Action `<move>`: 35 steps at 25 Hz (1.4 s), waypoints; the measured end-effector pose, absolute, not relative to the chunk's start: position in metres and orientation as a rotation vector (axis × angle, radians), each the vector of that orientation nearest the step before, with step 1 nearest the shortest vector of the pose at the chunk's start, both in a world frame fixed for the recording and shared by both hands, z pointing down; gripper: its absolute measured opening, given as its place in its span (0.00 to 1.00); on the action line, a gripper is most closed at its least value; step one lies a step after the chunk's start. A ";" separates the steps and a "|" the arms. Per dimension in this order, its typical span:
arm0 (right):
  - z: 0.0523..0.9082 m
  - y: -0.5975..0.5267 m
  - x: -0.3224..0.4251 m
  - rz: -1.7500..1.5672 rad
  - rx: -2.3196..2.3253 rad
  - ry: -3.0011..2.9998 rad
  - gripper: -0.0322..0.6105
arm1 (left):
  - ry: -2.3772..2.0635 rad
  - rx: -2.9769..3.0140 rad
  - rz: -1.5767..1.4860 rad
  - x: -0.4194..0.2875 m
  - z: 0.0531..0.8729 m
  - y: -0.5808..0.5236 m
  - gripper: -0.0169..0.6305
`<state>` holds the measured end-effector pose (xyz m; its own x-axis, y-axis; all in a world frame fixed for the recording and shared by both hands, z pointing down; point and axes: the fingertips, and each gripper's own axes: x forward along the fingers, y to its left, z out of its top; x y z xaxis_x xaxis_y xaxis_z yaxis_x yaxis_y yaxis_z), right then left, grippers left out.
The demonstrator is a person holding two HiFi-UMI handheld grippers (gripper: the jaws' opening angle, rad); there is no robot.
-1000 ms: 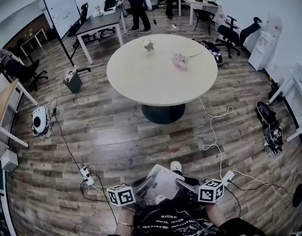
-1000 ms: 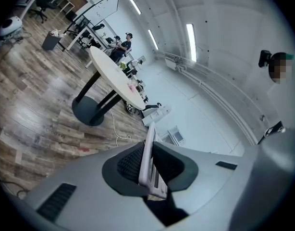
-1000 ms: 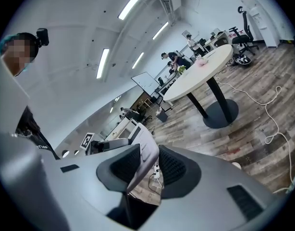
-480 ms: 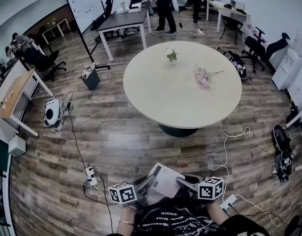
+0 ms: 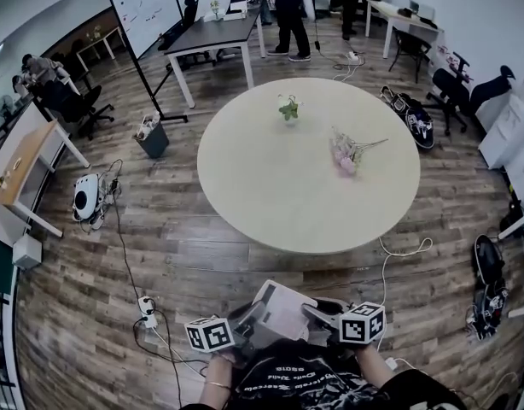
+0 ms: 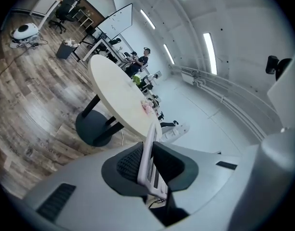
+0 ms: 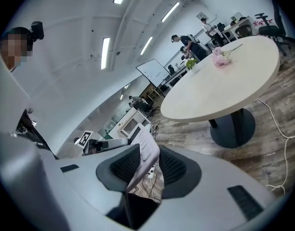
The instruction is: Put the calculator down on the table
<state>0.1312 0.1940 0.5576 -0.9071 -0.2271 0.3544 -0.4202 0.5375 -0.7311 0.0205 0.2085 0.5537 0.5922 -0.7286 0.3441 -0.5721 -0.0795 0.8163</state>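
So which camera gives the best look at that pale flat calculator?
The head view: the pale grey flat calculator shows its broad face there, held between the left tool and right tool. Each gripper view shows only its thin edge, clamped in that tool's jaws.

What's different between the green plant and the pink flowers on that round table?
The green plant is leafy green; the pink flowers are pale pink. The green plant stands upright; the pink flowers lie on their side, stems stretched out. The green plant is nearer the far edge than the pink flowers. Both rest on the round table, apart.
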 end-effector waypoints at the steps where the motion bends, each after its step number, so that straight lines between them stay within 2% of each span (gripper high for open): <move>1: 0.559 0.188 0.135 1.308 0.546 -2.558 0.26 | -1.075 1.765 -0.179 0.023 0.555 0.201 0.14; 9: 0.563 0.154 0.154 1.325 0.570 -2.544 0.26 | -1.081 1.744 -0.176 0.042 0.559 0.166 0.14; 18: 0.573 0.109 0.142 1.326 0.653 -2.515 0.26 | -1.059 1.742 -0.175 0.029 0.574 0.118 0.14; 25: 0.570 0.039 0.111 1.345 0.760 -2.497 0.26 | -0.997 1.784 -0.135 -0.002 0.573 0.041 0.14; 35: 0.570 -0.065 0.030 1.361 0.918 -2.458 0.26 | -0.903 1.835 -0.049 -0.082 0.572 -0.078 0.14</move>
<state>0.0302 -0.0653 0.5703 -0.7915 -0.4269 0.4374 -0.5973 0.3884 -0.7017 -0.0822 -0.0777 0.5720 0.7151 -0.5985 0.3611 -0.5556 -0.1732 0.8132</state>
